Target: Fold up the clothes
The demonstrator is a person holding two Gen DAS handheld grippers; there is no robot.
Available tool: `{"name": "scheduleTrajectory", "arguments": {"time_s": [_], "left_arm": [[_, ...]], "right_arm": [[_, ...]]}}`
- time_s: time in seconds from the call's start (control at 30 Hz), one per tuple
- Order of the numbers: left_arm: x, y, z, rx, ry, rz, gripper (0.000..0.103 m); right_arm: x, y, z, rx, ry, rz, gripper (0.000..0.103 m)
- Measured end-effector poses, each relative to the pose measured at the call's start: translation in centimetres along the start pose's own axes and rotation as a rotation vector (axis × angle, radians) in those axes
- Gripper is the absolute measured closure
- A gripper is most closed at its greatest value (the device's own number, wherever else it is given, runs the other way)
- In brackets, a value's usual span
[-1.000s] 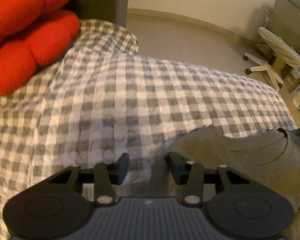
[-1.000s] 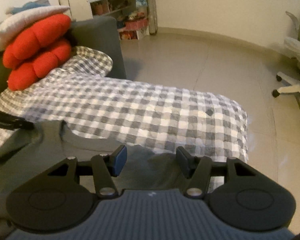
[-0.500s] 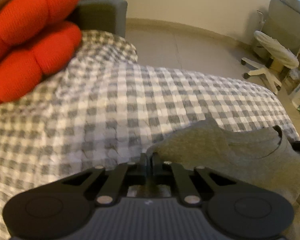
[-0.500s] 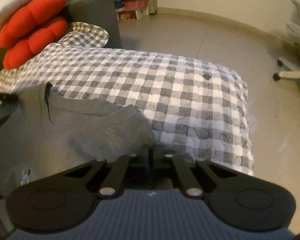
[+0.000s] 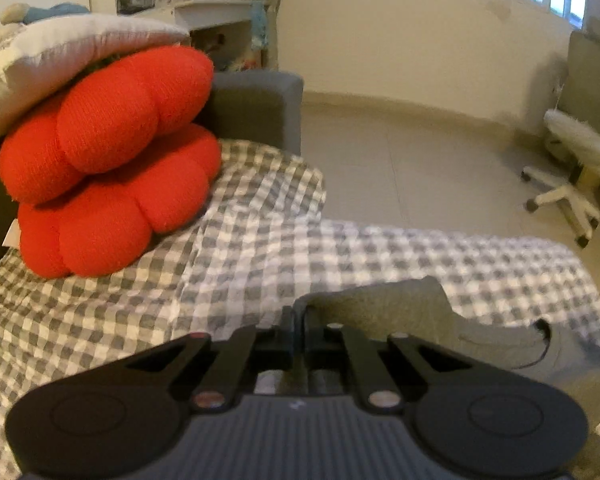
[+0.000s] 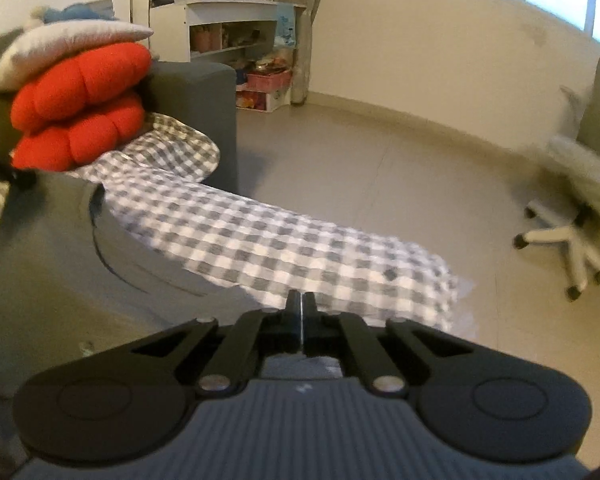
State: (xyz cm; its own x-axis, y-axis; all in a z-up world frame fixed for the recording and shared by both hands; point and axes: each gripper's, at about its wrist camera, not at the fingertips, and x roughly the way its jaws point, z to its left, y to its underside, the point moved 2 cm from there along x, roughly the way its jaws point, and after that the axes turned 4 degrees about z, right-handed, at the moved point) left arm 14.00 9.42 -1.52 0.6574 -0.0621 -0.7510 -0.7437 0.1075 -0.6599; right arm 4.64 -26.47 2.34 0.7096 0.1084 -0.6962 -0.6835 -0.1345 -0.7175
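Grey tee (image 5: 400, 312), crumpled, on bed

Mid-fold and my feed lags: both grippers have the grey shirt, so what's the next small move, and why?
Probably carry both pinched corners forward together. The left gripper and right gripper are shut on the grey shirt, lifted above the checked cover.
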Motion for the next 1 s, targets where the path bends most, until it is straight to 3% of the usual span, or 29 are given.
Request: {"name": "scheduleTrajectory", "arguments": {"time_s": [0.1, 0.13, 0.17, 0.57, 0.6, 0.63, 0.73, 0.83, 1.0], "left_arm": [[1.1, 0.7, 0.3, 0.006, -0.018, 0.031, 0.099], [1.5, 1.0, 0.5, 0.003, -0.018, 0.039, 0.099], [1.8, 1.3, 0.7, -0.001, -0.019, 0.047, 0.099], [6.1, 3.3, 1.8, -0.029, -0.042, 0.109, 0.099], [6.4, 3.4, 1.8, -0.032, -0.043, 0.111, 0.099], [6.6, 3.5, 1.8, -0.034, -0.044, 0.113, 0.099], [7.0, 3.5, 1.8, -0.046, -0.061, 0.105, 0.099], [7.0, 3.0, 1.8, -0.061, -0.082, 0.077, 0.099], [6.0, 0.8, 1.1, -0.071, -0.101, 0.002, 0.099]], "right_arm": [[1.5, 0.1, 0.5, 0.024, -0.033, 0.031, 0.080], [2.1, 0.1, 0.6, 0.028, -0.037, 0.040, 0.063], [2.7, 0.1, 0.8, 0.032, -0.042, 0.050, 0.056], [10.4, 0.4, 1.6, 0.036, -0.063, 0.156, 0.056], [10.9, 0.6, 1.9, 0.029, -0.065, 0.168, 0.057], [11.4, 0.8, 2.2, 0.021, -0.067, 0.177, 0.063], [11.3, 1.2, 3.3, -0.008, -0.073, 0.138, 0.096], [10.6, 0.9, 4.7, -0.105, 0.004, 0.107, 0.099], [8.9, -0.6, 4.5, -0.147, 0.109, -0.014, 0.100]]}}
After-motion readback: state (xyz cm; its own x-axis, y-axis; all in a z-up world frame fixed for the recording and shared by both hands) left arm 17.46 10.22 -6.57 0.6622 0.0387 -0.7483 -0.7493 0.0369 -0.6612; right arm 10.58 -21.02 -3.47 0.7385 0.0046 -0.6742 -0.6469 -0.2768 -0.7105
